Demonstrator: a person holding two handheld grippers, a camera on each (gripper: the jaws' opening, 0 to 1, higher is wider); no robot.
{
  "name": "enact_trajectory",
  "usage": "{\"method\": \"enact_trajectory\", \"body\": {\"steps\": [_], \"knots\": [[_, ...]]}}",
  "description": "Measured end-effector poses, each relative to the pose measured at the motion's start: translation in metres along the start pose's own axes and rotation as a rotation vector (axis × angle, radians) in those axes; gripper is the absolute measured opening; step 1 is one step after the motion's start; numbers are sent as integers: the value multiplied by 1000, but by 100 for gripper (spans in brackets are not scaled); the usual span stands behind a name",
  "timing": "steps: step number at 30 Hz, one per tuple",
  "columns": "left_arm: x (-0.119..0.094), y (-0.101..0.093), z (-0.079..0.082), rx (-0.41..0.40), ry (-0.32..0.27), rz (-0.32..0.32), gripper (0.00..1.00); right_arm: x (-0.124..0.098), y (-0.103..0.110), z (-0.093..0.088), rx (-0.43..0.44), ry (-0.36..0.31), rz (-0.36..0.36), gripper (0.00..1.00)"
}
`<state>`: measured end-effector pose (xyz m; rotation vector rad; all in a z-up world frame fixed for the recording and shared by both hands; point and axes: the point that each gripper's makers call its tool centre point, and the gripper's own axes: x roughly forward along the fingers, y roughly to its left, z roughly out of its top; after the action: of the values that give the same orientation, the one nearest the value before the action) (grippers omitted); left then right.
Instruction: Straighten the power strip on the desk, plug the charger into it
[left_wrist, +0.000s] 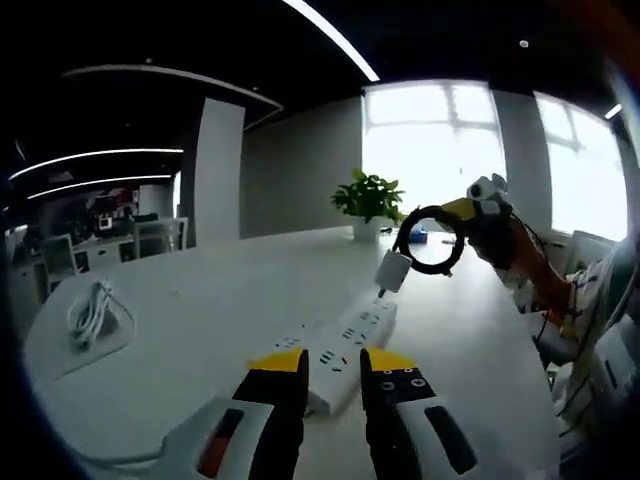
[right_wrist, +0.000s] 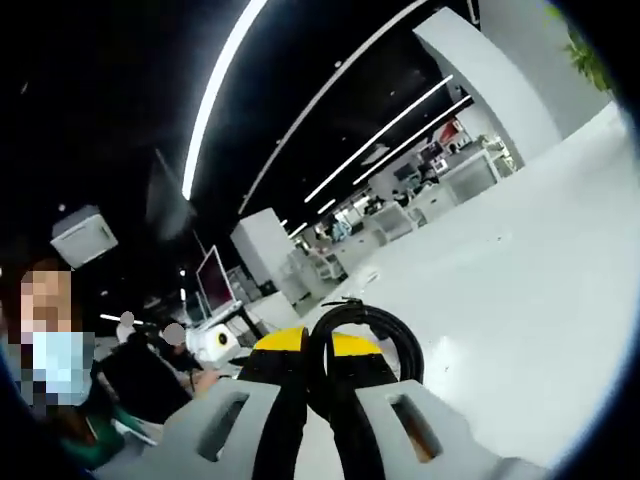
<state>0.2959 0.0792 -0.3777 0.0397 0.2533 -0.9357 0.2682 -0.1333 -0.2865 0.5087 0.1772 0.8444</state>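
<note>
A white power strip (left_wrist: 348, 340) lies on the pale table (left_wrist: 200, 280), running away from me. Its near end sits between the jaws of my left gripper (left_wrist: 334, 362), which are closed against its sides. My right gripper (left_wrist: 478, 205) comes in from the right, above the table, shut on a coiled black cable (left_wrist: 432, 240). A white charger (left_wrist: 393, 270) hangs from that coil, its prongs just over the strip's far end. In the right gripper view my right gripper (right_wrist: 320, 352) pinches the black cable loop (right_wrist: 375, 335).
A potted green plant (left_wrist: 368, 197) stands at the table's far edge by bright windows. A coiled white cable (left_wrist: 92, 312) lies on a sheet at the left. A person's sleeve (left_wrist: 590, 330) fills the right edge. Office desks (right_wrist: 420, 205) stand beyond the table (right_wrist: 520, 290).
</note>
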Motion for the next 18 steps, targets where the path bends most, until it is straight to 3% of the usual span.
{"method": "enact_trajectory", "body": {"steps": [5,18], "knots": [[0,-1,1,1,-3,-3,21,11,6,-5,2,-9,-6,5],[0,-3,3,7,-7,-8,21,12,5,-8,20,-15,-21,5]]}}
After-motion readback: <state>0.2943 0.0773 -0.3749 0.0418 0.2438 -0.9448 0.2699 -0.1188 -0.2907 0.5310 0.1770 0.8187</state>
